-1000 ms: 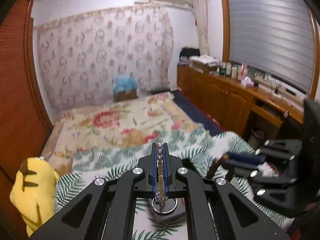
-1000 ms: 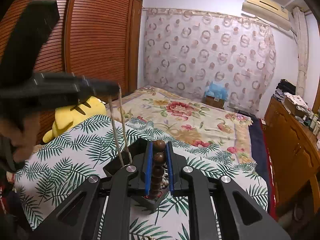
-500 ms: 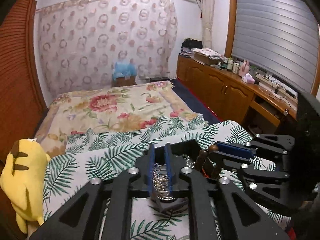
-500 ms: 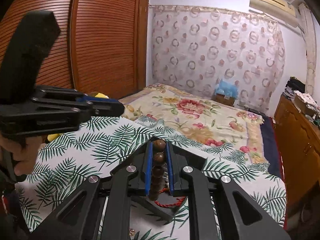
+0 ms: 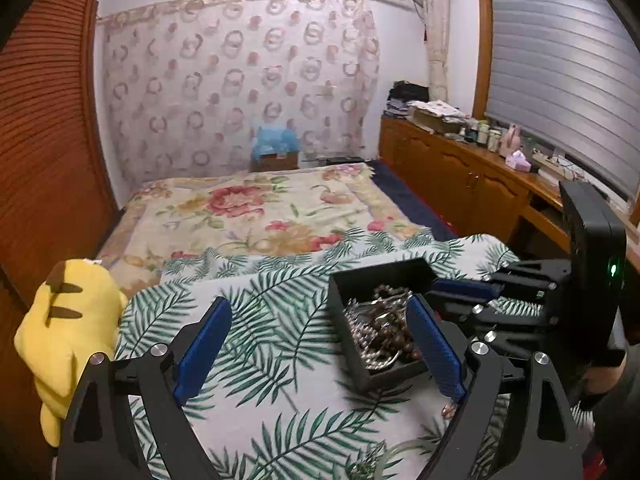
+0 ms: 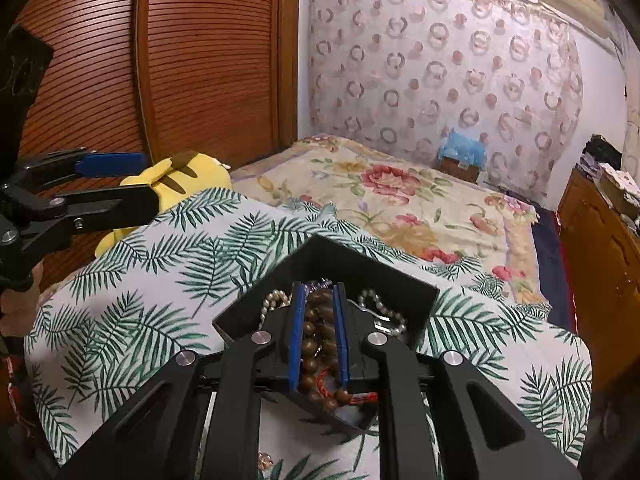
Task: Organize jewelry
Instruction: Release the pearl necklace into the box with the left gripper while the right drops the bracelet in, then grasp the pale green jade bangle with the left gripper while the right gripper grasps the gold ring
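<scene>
Right gripper (image 6: 318, 300) clamps a brown wooden bead string (image 6: 316, 332) inside the black square box (image 6: 280, 280); left gripper (image 5: 316, 332), jaws just sprung wide and empty, hangs beside that box.

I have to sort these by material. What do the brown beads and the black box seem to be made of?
Brown beads: probably polished wood, with a dark, warm sheen. Black box: matte, thin, straight walls, perhaps plastic or stiff card; the view leaves it open.

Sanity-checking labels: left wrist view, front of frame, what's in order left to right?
Yellow plush toy → left gripper, wide open over the fern-print cloth → black box of jewelry → right gripper reaching into the box.
</scene>
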The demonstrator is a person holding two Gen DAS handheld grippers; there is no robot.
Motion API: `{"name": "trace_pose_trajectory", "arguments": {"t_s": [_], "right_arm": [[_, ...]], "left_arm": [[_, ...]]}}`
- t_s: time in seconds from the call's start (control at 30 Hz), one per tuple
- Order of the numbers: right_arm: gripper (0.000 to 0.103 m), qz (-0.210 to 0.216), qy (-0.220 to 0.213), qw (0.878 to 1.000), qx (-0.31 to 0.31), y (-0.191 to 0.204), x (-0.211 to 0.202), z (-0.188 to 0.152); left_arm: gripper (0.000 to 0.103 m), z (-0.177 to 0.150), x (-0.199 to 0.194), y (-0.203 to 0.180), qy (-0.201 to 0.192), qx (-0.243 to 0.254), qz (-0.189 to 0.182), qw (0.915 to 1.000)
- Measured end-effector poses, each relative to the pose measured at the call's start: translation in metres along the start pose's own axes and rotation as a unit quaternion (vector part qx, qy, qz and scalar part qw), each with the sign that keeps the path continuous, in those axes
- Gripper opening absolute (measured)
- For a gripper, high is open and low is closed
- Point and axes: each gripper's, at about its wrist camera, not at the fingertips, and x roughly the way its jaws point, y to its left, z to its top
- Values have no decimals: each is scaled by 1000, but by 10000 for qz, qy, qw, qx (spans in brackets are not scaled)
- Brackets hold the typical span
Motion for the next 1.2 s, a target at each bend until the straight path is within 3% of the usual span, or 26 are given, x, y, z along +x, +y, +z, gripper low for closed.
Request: {"name": "trace_pose_trajectory", "arguments": {"t_s": [0.1, 0.33, 0.87, 1.2], "right_arm": [[18, -26, -7, 10000, 39, -5, -6, -6], [24, -117, -52, 9997, 193, -15, -28, -23], [24, -164, 158, 9997, 89, 13, -48, -68], [24, -217, 512, 9983, 165, 13, -47, -101]], "left_arm": [[95, -9, -3, 1, 11, -8, 44, 10000], [95, -33, -8, -10, 69, 248, 173, 9995], [95, -86, -16, -36, 304, 397, -116, 9987], [95, -120, -6, -39, 775, 261, -369, 9960]]}}
